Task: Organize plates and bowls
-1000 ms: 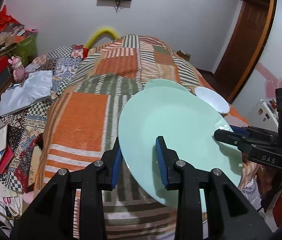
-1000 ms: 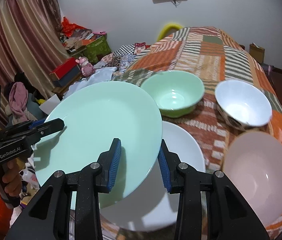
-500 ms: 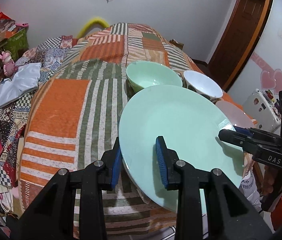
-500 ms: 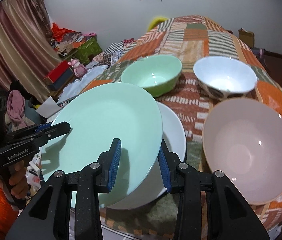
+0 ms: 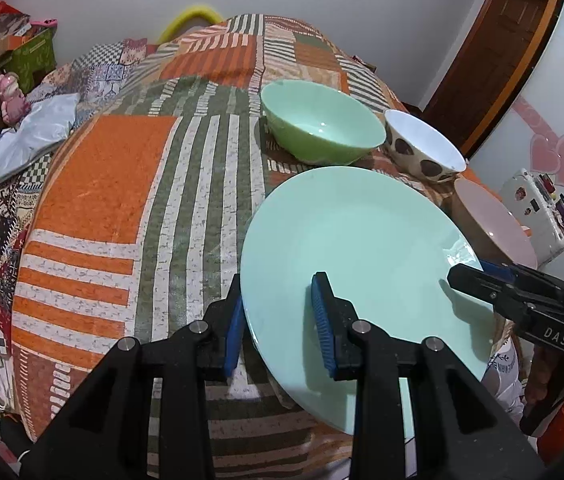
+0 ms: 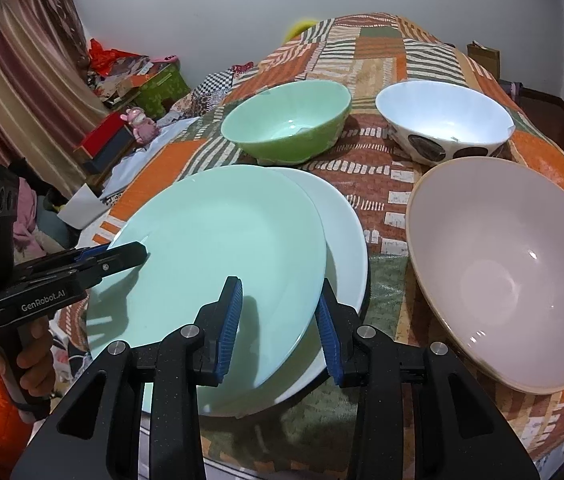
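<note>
Both jaws are narrowed onto opposite rims of the mint green plate (image 6: 217, 248): the left gripper (image 5: 277, 320) at its nine o'clock edge, the right gripper (image 6: 277, 320) at five o'clock. The plate hangs tilted just over the white plate (image 6: 342, 232), so stacking looks in hand; next, level it, lower, release. Smooth glazed discs; a green bowl (image 6: 286, 124), spotted bowl (image 6: 442, 120) and pink bowl (image 6: 502, 264) sit on the patchwork-covered table (image 5: 121, 208)

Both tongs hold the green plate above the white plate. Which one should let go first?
Probably the left tongs: their edge of the green plate overhangs, while the right tongs sit over the white plate.
</note>
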`<action>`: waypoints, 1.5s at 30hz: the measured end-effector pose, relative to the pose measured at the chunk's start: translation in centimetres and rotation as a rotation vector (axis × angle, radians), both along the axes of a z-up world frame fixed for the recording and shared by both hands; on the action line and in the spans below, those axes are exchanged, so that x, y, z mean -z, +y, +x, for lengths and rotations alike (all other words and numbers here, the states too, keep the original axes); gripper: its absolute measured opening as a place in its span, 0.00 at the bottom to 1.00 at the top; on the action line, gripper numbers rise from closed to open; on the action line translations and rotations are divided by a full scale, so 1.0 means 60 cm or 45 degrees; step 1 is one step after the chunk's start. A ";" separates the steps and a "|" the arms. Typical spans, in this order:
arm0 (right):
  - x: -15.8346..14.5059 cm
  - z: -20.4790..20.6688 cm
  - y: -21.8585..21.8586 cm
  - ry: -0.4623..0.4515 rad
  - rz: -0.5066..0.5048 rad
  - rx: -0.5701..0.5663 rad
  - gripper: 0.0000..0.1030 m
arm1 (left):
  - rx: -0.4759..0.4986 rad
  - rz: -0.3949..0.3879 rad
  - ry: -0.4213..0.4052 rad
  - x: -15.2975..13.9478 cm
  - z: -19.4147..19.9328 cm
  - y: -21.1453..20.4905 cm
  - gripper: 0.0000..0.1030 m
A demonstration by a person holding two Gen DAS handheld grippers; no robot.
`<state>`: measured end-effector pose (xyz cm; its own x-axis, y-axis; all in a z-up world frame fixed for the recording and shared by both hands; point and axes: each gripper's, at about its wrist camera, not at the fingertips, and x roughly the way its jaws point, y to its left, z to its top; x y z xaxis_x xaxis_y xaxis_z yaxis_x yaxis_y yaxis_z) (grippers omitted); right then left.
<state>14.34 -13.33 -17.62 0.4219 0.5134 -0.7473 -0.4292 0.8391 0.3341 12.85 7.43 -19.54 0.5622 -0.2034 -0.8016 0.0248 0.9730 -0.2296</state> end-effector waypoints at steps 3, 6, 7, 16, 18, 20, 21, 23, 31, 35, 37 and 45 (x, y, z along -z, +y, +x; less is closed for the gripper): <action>0.002 0.001 0.003 -0.007 -0.013 0.020 0.33 | -0.002 0.000 0.009 0.007 0.006 0.001 0.30; 0.005 0.003 0.004 -0.002 -0.018 0.032 0.33 | -0.003 0.005 0.014 0.013 0.013 0.000 0.30; 0.007 0.005 0.004 0.001 -0.018 0.035 0.33 | -0.002 0.008 0.011 0.013 0.015 0.000 0.30; 0.009 0.005 0.004 -0.010 -0.025 0.046 0.33 | -0.017 0.018 0.037 0.021 0.026 0.004 0.30; 0.008 0.004 0.001 -0.010 -0.020 0.045 0.33 | -0.015 0.007 0.035 0.023 0.027 0.007 0.30; 0.007 0.003 0.000 -0.012 -0.018 0.048 0.33 | -0.018 0.012 0.025 0.021 0.026 0.006 0.30; 0.007 0.003 0.000 -0.013 -0.018 0.048 0.33 | -0.018 0.016 0.021 0.020 0.026 0.006 0.30; 0.006 0.002 0.001 -0.014 -0.018 0.048 0.33 | -0.015 0.021 0.024 0.021 0.027 0.005 0.30; -0.001 -0.007 -0.005 -0.038 -0.030 0.056 0.33 | -0.005 0.050 0.009 0.012 0.018 0.001 0.30; -0.006 -0.014 -0.012 -0.049 -0.025 0.071 0.33 | -0.006 0.082 -0.023 -0.003 0.005 -0.001 0.30; -0.013 -0.019 -0.017 -0.072 -0.031 0.082 0.33 | 0.001 0.083 -0.040 -0.013 -0.001 -0.003 0.30; -0.059 -0.037 -0.035 -0.171 -0.010 0.082 0.33 | 0.047 0.127 -0.120 -0.058 -0.019 -0.038 0.30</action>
<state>12.10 -15.42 -14.07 0.5501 0.4761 -0.6861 -0.4147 0.8688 0.2704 11.70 5.12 -16.03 0.6295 -0.1474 -0.7629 0.0779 0.9889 -0.1268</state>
